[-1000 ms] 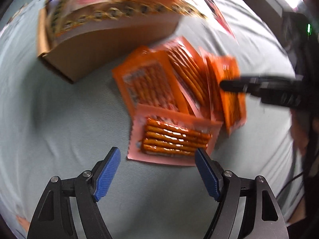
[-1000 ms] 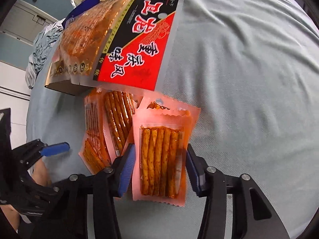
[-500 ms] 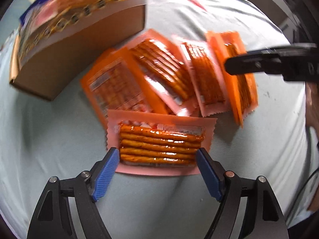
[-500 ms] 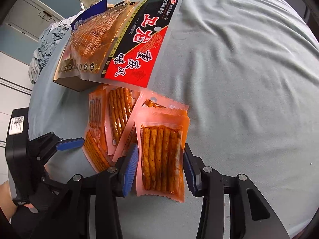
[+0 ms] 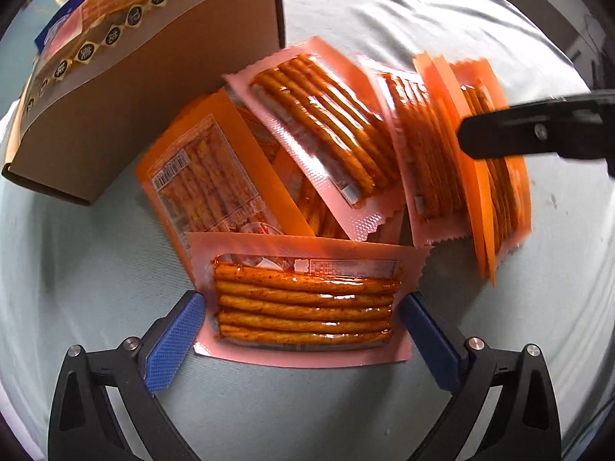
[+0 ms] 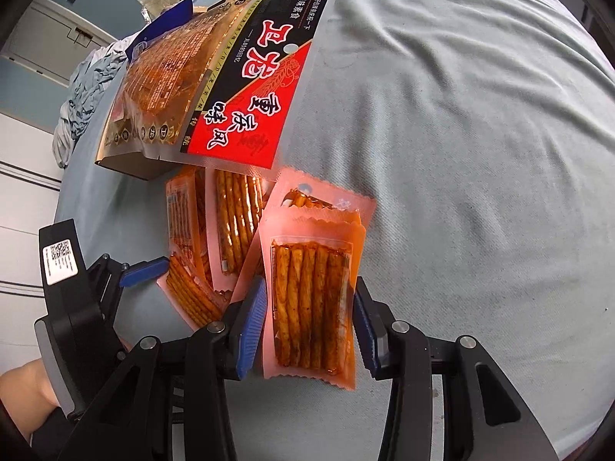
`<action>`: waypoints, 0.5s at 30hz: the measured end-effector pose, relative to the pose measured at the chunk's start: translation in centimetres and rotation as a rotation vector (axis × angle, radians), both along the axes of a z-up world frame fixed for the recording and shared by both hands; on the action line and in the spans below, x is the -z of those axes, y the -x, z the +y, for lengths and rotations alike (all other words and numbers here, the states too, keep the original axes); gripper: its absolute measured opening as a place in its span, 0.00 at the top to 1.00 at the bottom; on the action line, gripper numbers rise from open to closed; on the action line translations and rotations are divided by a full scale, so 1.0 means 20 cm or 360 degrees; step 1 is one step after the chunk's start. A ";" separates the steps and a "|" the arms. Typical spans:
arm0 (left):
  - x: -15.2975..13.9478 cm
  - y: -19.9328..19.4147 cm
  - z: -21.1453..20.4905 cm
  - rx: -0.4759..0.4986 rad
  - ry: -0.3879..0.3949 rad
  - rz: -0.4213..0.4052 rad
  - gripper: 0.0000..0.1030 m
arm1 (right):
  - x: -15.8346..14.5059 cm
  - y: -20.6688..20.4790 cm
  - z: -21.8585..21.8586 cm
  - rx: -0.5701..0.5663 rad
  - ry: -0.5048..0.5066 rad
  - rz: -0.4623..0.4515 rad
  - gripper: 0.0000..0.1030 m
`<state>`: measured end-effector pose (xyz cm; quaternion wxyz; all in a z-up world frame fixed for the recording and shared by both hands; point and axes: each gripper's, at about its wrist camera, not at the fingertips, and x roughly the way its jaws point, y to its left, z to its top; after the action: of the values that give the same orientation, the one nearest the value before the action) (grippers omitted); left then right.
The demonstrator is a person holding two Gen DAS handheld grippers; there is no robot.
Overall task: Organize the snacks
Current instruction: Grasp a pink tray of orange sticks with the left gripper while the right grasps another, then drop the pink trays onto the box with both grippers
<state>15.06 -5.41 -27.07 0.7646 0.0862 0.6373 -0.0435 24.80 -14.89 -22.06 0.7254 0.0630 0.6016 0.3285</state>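
Two tongs over a pile of snack packs on a pale blue-grey sheet (image 6: 461,134), each straddling a pack.

Left tongs (image 5: 303,320): spread wide, blue pads (image 5: 173,340) at both short ends of a pink pack (image 5: 303,299) lying flat w/ sticks running crosswise. Pads sit just beside the pack's edges; can't tell if they touch, no squeeze showing. Same pack (image 6: 194,294) in right wrist view, w/ a left blue pad at its end.

Right tongs (image 6: 309,328): narrower opening, pads (image 6: 250,330) close along both long sides of a 2nd pink pack (image 6: 311,303), sticks pointing away from the tongs. Pack's sides look a bit pinched in, but grip not certain. In left wrist view this pack (image 5: 496,153) stands on edge beside a black tong finger (image 5: 538,130).

Ahead of left tongs: orange pack w/ barcode (image 5: 207,180), pink pack (image 5: 319,126) overlapping it, another (image 5: 423,153) to the right.

Beyond the pile, cardboard box (image 5: 146,88) w/ a big red-black snack bag (image 6: 246,88) lying across its top, overhanging toward the right tongs.
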 end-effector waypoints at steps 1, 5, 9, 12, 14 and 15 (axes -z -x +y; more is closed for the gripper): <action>0.01 -0.03 -0.01 -0.0009 -0.0010 0.0004 0.00 | 0.00 0.00 0.00 -0.0002 0.0002 -0.0003 0.60; 0.02 -0.04 0.00 -0.0004 0.0018 0.0029 0.00 | -0.01 0.01 0.01 -0.0007 0.0001 -0.0014 0.60; 0.00 -0.08 0.04 0.0021 0.0021 -0.0005 0.11 | -0.02 0.00 0.02 0.0001 -0.0001 -0.0020 0.60; -0.03 -0.04 0.05 0.0037 0.0043 -0.0026 0.18 | -0.01 -0.02 0.03 0.0011 -0.0009 -0.0006 0.60; -0.07 0.01 0.03 0.0073 0.0017 -0.0038 0.19 | -0.02 -0.02 0.04 0.0006 -0.0007 -0.0029 0.60; -0.07 0.01 0.03 0.0081 0.0024 -0.0037 0.19 | -0.03 -0.01 0.04 0.0005 -0.0008 -0.0039 0.60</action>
<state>14.82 -4.85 -25.63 0.7711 0.0972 0.6257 -0.0668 25.05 -14.15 -21.53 0.7329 0.0618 0.5918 0.3298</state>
